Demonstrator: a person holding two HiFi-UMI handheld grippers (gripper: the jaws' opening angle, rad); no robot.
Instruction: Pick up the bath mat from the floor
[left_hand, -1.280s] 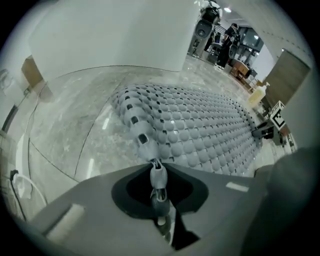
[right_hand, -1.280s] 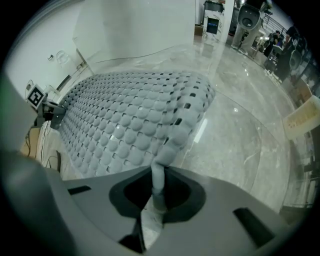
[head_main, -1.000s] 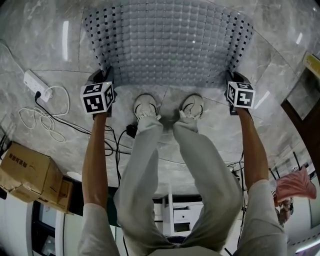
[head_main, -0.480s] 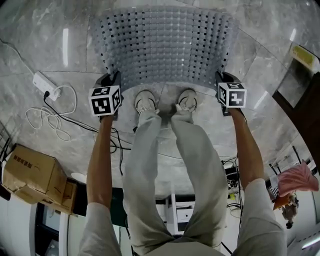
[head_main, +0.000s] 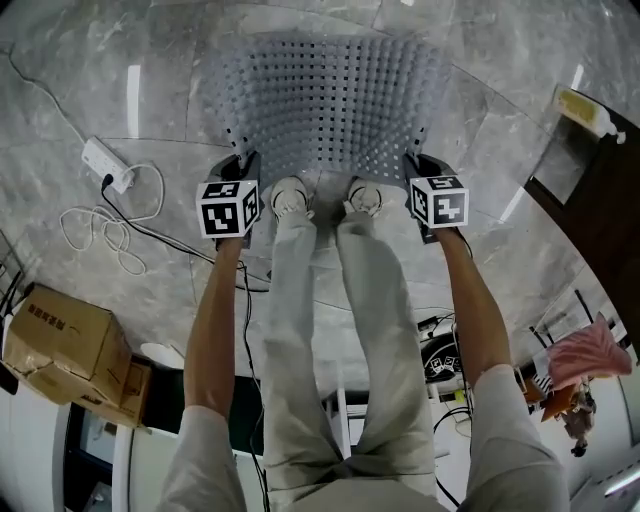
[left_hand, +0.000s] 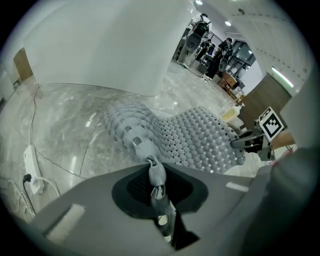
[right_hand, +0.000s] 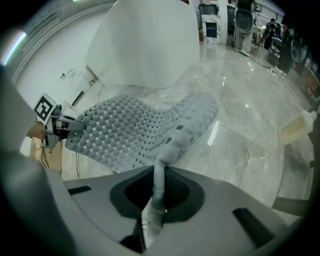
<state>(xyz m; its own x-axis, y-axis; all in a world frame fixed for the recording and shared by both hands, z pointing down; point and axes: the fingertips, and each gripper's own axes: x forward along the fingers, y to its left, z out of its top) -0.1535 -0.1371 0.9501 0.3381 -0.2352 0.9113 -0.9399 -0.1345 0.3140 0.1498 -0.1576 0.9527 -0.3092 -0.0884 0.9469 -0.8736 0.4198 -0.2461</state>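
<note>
Bath mat (head_main: 330, 110) raised — left gripper (head_main: 238, 160), right gripper (head_main: 415, 160) fingers pinching corners, arms (head_main: 215, 330) extended

Reaches the left forearm (head_main: 218, 320) and the right forearm (head_main: 470, 310) straight down toward the mat (head_main: 330, 100), one on either side of the legs (head_main: 340, 330). Holds the left tongs (head_main: 240, 160) at the mat's near left corner, clamped tight on its edge. Holds the right tongs (head_main: 415, 162) at the mat's near right corner, pinched likewise on a fold of the mat. Points both steeply downward.
</note>
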